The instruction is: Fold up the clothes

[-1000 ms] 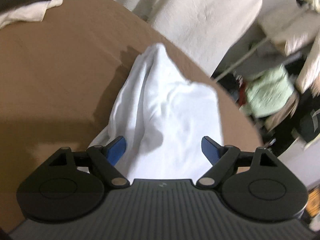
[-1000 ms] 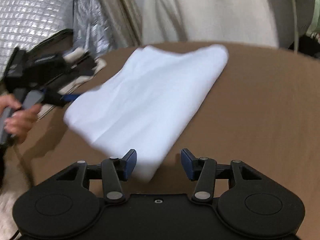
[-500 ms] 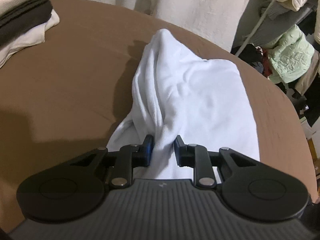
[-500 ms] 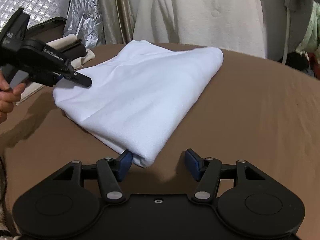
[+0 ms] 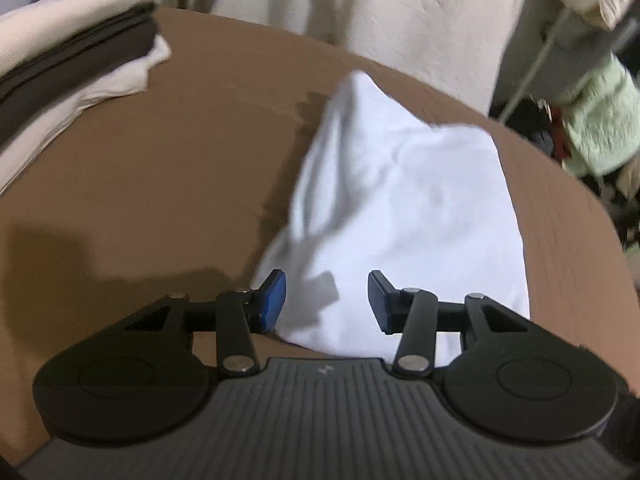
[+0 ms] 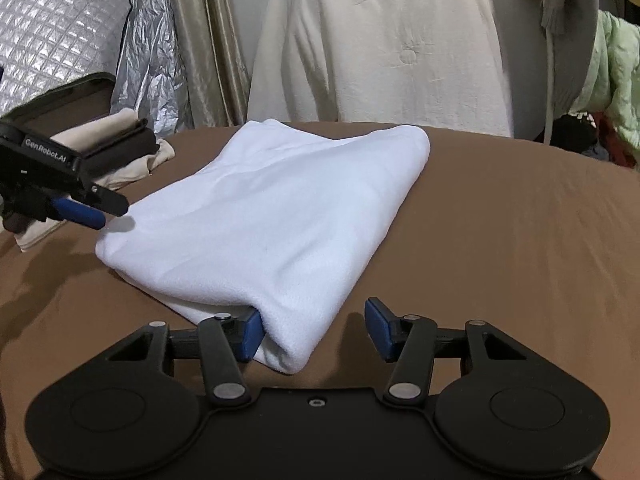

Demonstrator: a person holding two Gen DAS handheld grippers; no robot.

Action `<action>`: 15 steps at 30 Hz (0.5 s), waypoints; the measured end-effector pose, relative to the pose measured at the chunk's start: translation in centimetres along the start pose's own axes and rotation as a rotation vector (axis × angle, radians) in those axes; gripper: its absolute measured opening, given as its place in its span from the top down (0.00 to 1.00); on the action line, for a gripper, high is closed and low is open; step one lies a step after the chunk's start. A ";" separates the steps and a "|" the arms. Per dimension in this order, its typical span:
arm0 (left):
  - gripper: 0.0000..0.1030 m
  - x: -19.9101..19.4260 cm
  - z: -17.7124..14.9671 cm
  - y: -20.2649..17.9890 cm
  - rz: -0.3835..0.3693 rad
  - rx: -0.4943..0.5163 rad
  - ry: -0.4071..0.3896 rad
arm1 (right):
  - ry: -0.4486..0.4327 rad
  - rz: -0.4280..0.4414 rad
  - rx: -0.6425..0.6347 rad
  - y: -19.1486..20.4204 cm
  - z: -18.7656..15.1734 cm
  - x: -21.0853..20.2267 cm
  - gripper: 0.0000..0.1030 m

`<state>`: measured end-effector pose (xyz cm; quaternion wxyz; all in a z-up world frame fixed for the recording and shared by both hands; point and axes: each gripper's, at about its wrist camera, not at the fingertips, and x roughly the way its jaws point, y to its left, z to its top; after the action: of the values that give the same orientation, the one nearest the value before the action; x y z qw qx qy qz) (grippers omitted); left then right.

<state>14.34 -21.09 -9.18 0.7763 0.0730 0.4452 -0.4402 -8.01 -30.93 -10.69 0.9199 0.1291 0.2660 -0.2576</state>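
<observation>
Left claw (image 5: 326,300) has just been opening, loose over the white cloth (image 5: 404,208). Right claw (image 6: 314,330) gapes around the cloth's near corner on the brown desk (image 6: 500,240).

Bare brown tabletop (image 6: 500,240) right of the folded white cloth (image 6: 280,216) is passable; a stack of folded beige-and-brown garments (image 6: 128,148) apparently blocks the far left.
</observation>
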 end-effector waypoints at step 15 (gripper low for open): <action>0.95 -2.6 0.5 -1.7 0.120 0.021 -0.233 | -0.037 0.086 -0.089 2.1 -0.7 0.3 0.34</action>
<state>12.83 -20.70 -6.44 0.8468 0.0560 0.3424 -0.4032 -6.90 -29.02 -11.21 0.9398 0.0948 0.2541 -0.2080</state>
